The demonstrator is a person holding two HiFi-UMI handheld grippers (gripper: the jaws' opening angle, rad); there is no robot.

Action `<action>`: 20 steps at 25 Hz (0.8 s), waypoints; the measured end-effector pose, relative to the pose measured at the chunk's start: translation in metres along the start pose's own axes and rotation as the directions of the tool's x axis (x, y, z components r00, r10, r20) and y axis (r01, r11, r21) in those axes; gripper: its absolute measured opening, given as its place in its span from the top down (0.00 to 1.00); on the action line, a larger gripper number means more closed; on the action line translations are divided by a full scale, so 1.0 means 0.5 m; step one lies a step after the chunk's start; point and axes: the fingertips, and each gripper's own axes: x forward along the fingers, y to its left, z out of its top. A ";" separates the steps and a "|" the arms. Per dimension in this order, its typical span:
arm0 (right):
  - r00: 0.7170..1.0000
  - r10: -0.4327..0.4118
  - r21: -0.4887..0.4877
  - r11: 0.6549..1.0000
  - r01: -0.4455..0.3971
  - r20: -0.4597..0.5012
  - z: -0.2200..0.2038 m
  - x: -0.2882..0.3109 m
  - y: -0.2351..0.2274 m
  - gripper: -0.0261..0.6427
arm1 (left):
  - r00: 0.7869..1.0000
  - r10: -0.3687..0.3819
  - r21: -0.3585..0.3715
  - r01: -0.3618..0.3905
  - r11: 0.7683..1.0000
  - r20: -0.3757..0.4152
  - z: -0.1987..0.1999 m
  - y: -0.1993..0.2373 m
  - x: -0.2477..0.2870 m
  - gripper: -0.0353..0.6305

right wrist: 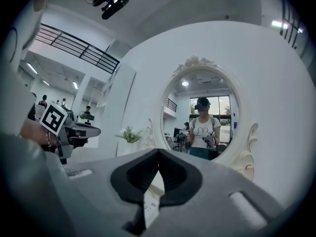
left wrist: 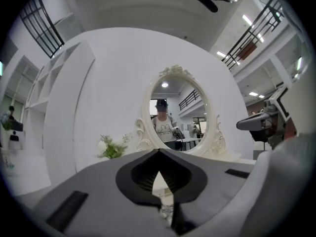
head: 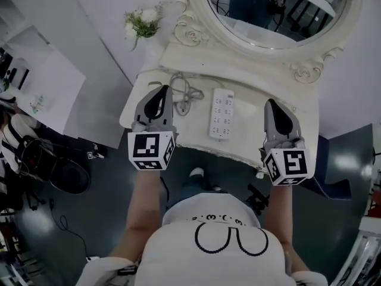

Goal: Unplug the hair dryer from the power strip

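Two shut, empty tools, left gripper [head: 162,91] and right gripper [head: 271,104], are flanking the strip [head: 221,113]; cord [head: 186,93] is lying loose left of it, so unplugging seems done.

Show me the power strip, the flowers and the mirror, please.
power strip [head: 221,113]: head view, middle of its top face.
flowers [head: 141,21]: head view, the white blossoms.
mirror [head: 268,16]: head view, the glass.

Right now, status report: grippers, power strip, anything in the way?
Left gripper shut, empty. Right gripper shut, empty. White rectangular plastic power strip: no plug seen in it. Grey coiled cord beside it.
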 end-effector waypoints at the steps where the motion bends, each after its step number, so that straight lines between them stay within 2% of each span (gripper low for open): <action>1: 1.000 -0.001 -0.004 1.000 0.001 0.018 0.011 -0.006 -0.001 0.96 | 1.000 0.010 0.014 -0.010 1.000 0.013 0.012 -0.002 -0.007 0.95; 9: 0.997 -0.008 -0.002 1.000 0.008 0.078 0.043 -0.052 0.001 0.96 | 0.996 0.000 0.051 -0.004 0.999 0.086 0.068 -0.042 -0.044 0.95; 20: 0.997 -0.006 -0.022 1.000 0.007 0.070 0.060 -0.071 -0.010 0.97 | 0.992 0.004 0.066 -0.013 0.998 0.126 0.096 -0.050 -0.068 0.95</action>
